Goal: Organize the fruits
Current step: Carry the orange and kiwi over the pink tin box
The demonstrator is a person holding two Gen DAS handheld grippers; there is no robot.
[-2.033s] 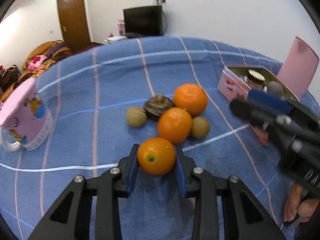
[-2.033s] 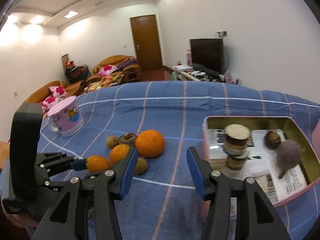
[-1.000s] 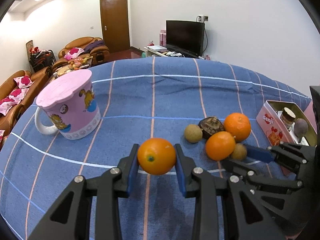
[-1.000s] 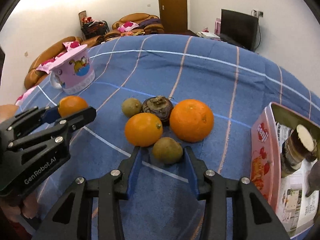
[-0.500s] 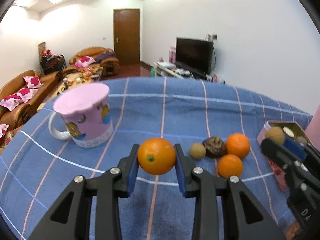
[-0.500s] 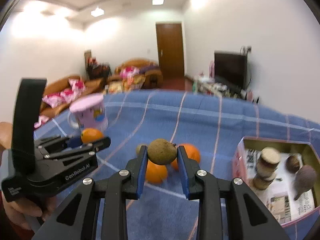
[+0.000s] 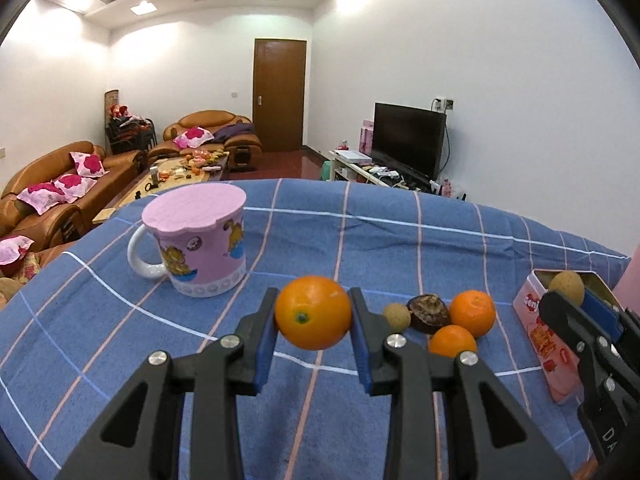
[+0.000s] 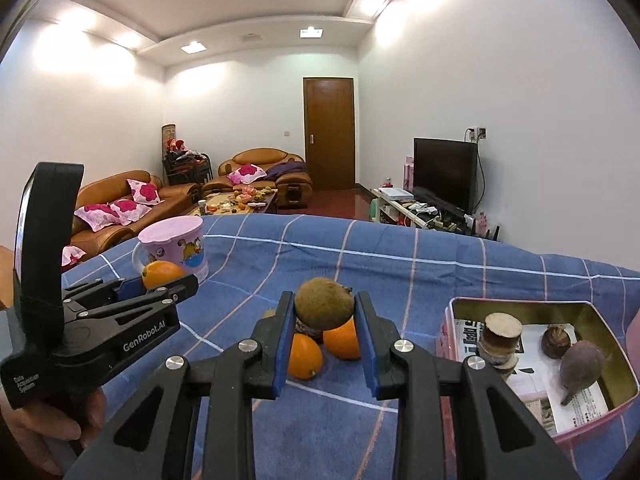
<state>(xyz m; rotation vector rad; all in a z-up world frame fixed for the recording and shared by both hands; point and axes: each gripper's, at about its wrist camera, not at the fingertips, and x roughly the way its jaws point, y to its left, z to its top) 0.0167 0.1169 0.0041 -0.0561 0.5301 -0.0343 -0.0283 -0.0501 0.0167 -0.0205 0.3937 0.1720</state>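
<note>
Orange (image 7: pixel 313 312) clamped between blue pads of left claw (image 7: pixel 314 330), clear of the cloth. Brownish-green round fruit (image 8: pixel 324 303) clamped between pads of right claw (image 8: pixel 325 334), likewise held above the surface; kind of fruit not determinable.

Remaining on the blue checked tablecloth (image 7: pixel 400 240), in a tight cluster: two oranges, far one (image 7: pixel 472 313) and near one (image 7: pixel 453 341), touching or nearly so; dark brown wrinkled fruit (image 7: pixel 429 312) just beside them; small tan round fruit (image 7: pixel 397 317) just left of that. Cluster seen in right wrist view partly hidden behind right claw.

Pink tin box (image 8: pixel 600 426) open at right side of desk, gold interior. Inside: printed paper lining, stack of round brown discs (image 8: pixel 502 340), small dark brown item (image 8: pixel 556 338), greyish-purple pointed item (image 8: pixel 580 368).

Pink cartoon mug (image 7: pixel 200 240) with pink lid and white handle standing upright at left side of desk, well apart from fruit cluster.

Person's hand (image 8: pixel 48 432) gripping handle of left claw, low left in right wrist view.

Beyond desk: brown sofas with pink cushions, wooden door, television.
</note>
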